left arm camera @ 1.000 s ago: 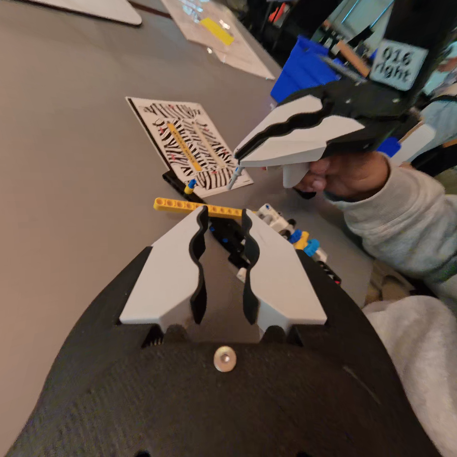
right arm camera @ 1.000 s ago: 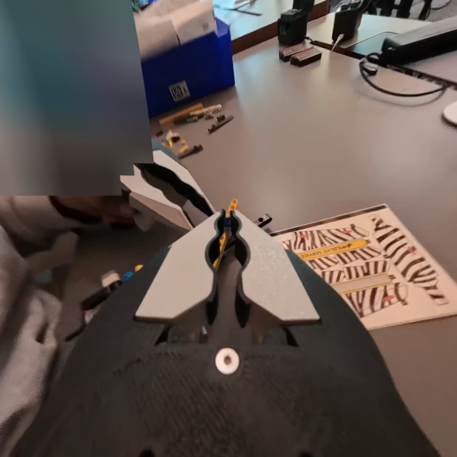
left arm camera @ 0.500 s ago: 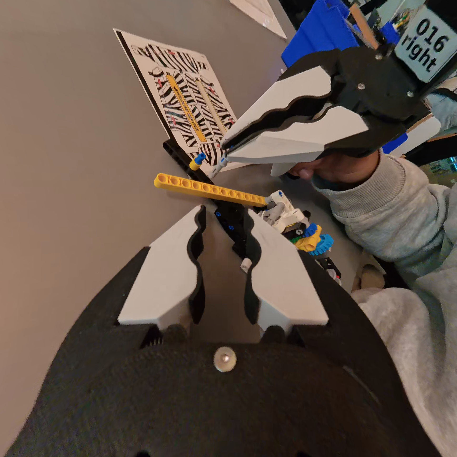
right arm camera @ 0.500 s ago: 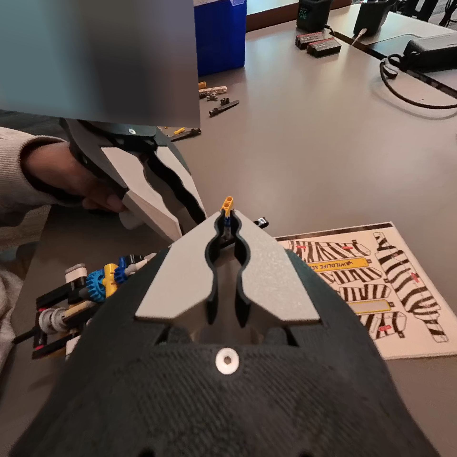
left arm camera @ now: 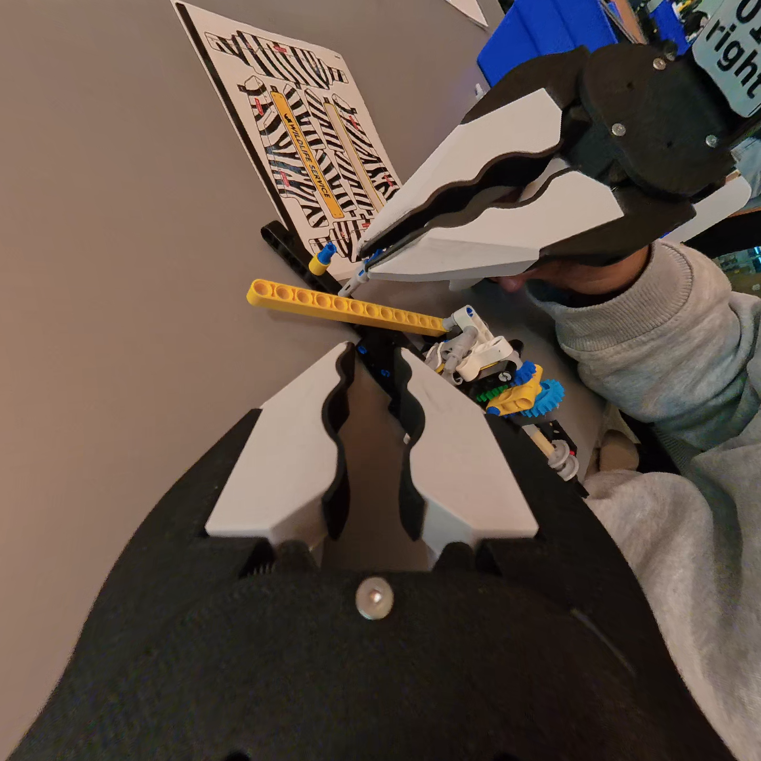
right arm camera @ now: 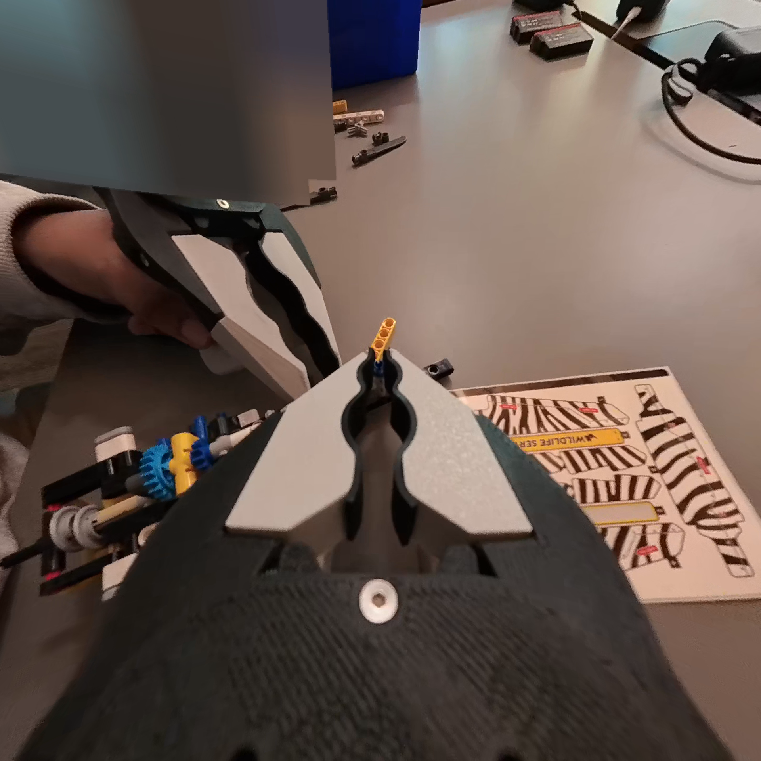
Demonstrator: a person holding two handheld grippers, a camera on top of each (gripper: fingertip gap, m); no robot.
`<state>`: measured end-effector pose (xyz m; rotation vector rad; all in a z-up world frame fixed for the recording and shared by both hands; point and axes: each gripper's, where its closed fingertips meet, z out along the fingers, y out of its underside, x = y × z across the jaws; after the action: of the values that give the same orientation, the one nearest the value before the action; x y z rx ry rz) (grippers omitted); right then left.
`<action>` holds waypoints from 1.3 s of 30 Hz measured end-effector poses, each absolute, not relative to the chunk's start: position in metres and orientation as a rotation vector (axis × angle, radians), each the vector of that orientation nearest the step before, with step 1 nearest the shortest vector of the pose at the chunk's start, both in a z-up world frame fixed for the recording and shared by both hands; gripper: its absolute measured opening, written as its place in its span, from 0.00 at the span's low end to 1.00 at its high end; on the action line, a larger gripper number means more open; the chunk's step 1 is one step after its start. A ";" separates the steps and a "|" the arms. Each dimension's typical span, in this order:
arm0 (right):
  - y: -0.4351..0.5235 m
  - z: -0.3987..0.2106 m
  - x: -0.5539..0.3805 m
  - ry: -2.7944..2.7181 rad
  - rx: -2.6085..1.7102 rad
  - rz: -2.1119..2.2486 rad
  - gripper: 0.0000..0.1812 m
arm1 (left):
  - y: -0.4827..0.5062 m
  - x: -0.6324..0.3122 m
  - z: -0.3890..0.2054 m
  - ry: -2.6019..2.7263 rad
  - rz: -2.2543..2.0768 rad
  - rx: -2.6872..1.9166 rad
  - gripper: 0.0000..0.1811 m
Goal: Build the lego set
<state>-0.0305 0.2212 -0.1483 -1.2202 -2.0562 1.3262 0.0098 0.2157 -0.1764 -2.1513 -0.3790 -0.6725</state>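
A half-built lego model (left arm camera: 490, 370) lies on a grey surface (left arm camera: 103, 247): a black frame carrying white and grey connectors, blue gears, a green gear and a yellow hub, with a tan axle and grey bushes at the end farthest from the sticker sheet (left arm camera: 304, 140). A long yellow beam (left arm camera: 346, 306) with a row of round holes juts from the model's white connector end, level above the surface and pointing away from the person's grey sleeve (left arm camera: 659, 350). A black beam (left arm camera: 288, 255) of the frame runs on past the yellow beam to the edge of the zebra-striped sticker sheet, and a short yellow-and-blue pin (left arm camera: 322, 261) stands up from it just beside that sheet.

The left gripper (left arm camera: 374, 354) has its fingers spread apart and empty, the tips straddling the black frame just short of the yellow beam; whether they touch the frame cannot be told. The right gripper (left arm camera: 364, 263) comes in from the sleeve side with its fingers pressed together on a small grey-and-blue pin (left arm camera: 353, 283), whose free grey end points down at the yellow beam, just above it.

In the right wrist view the same pin (right arm camera: 379, 372) sits pinched at the fingertips, the yellow beam's end (right arm camera: 385, 333) showing just beyond them, and loose lego parts (right arm camera: 362, 123) lie well beyond the model near a blue bin (right arm camera: 374, 41).
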 end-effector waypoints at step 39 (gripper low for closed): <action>0.219 -0.154 -0.032 -2.168 -1.380 1.258 0.02 | 0.218 0.010 -0.178 -0.397 -0.682 -2.148 0.08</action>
<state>-0.0317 0.2188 -0.1545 -1.3803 -2.1683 1.2582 0.0102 0.2179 -0.1777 -2.1480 -0.3971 -0.6816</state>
